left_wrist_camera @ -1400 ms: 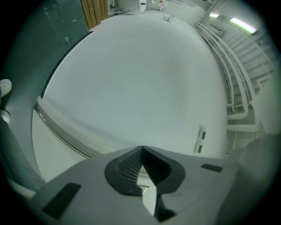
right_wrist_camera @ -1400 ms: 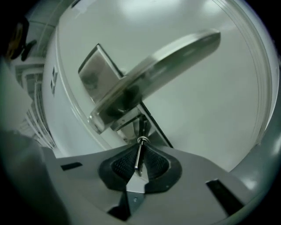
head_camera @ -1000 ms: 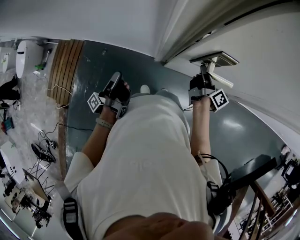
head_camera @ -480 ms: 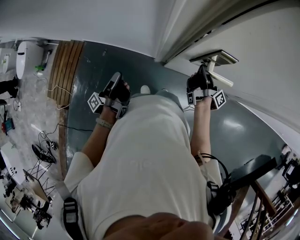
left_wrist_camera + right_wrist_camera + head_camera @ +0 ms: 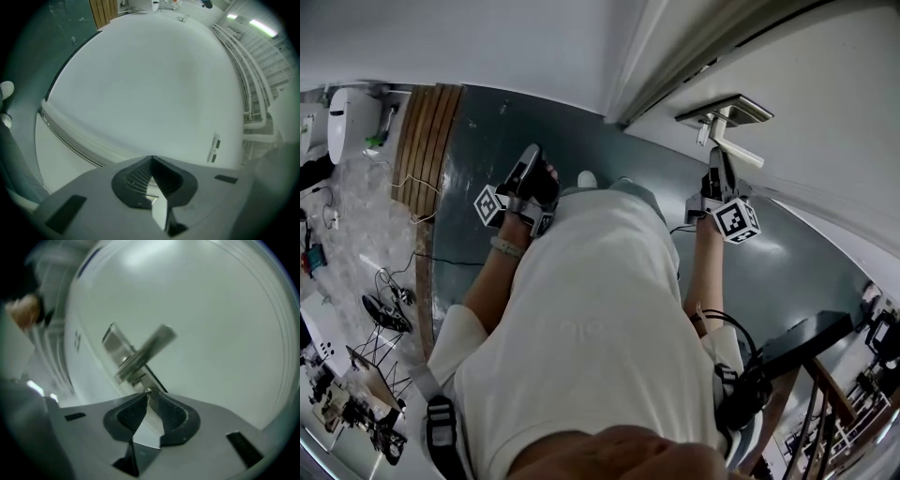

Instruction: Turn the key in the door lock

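While the right gripper (image 5: 149, 397) holds its jaws a narrow slit apart, having just been opening, nothing is clamped between the pads. 1 small bright piece at the very tips, judged to be the key (image 5: 147, 391), is too small to confirm. The left gripper (image 5: 152, 161) has its jaws together and empty, aimed at a blank white wall (image 5: 140, 84), well apart from the work. Just above the right tips, the handle (image 5: 147, 348) juts from its lock plate (image 5: 114, 340) on the door (image 5: 225, 333). Judgement: the step in hand is taking a fresh hold on the key. Recommended: centre both pads flat on the key's head, close fully before rolling the wrist, turn about the key's own line without side pull, and keep below the handle.
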A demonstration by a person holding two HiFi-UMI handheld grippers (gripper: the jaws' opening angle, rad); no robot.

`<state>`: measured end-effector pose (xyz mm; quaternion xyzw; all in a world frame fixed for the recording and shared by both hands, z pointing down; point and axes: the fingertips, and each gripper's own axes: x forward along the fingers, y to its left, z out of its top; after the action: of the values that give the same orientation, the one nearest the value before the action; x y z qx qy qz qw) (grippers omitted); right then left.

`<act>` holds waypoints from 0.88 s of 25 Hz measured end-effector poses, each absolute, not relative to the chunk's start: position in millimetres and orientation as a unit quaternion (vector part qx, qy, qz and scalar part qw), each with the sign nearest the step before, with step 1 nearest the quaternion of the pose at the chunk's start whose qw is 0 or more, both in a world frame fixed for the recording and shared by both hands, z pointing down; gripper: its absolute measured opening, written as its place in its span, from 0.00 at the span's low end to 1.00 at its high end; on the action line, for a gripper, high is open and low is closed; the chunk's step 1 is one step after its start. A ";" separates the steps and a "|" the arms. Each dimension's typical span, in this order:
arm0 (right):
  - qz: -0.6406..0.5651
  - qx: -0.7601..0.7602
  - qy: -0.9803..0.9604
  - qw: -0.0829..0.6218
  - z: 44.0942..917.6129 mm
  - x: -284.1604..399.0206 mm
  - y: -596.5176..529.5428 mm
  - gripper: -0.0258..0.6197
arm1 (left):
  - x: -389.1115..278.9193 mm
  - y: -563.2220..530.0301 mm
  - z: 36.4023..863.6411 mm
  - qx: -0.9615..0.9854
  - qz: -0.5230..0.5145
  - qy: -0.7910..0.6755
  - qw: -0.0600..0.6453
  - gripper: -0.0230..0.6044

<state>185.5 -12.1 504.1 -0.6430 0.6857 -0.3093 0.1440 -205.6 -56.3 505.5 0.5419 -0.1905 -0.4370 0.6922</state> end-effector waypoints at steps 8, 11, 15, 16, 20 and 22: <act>0.148 -0.615 0.647 -0.425 516.7 134.0 -5.6 0.18 | -196.7 -58.3 509.2 0.542 -0.431 -0.184 0.697 0.05; 0.175 -0.605 0.625 -0.461 523.1 130.0 -18.9 0.18 | -197.6 -56.8 508.8 0.543 -0.431 -0.185 0.697 0.05; 0.171 -0.620 0.612 -0.460 526.5 135.8 -38.3 0.18 | -202.8 -54.3 507.9 0.541 -0.436 -0.190 0.694 0.05; 0.171 -0.622 0.608 -0.462 526.6 136.7 -42.3 0.18 | -203.7 -54.0 507.3 0.540 -0.437 -0.191 0.693 0.05; 0.176 -0.642 0.590 -0.456 523.2 141.1 -51.6 0.17 | -207.6 -53.1 508.1 0.541 -0.438 -0.194 0.691 0.05; 0.173 -0.652 0.584 -0.452 522.3 142.9 -52.9 0.16 | -209.6 -52.9 508.5 0.541 -0.440 -0.196 0.690 0.05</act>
<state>142.9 -52.9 522.3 -0.6520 0.5838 0.1732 -0.4516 -209.6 -52.9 508.5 0.5406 -0.1959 -0.4397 0.6900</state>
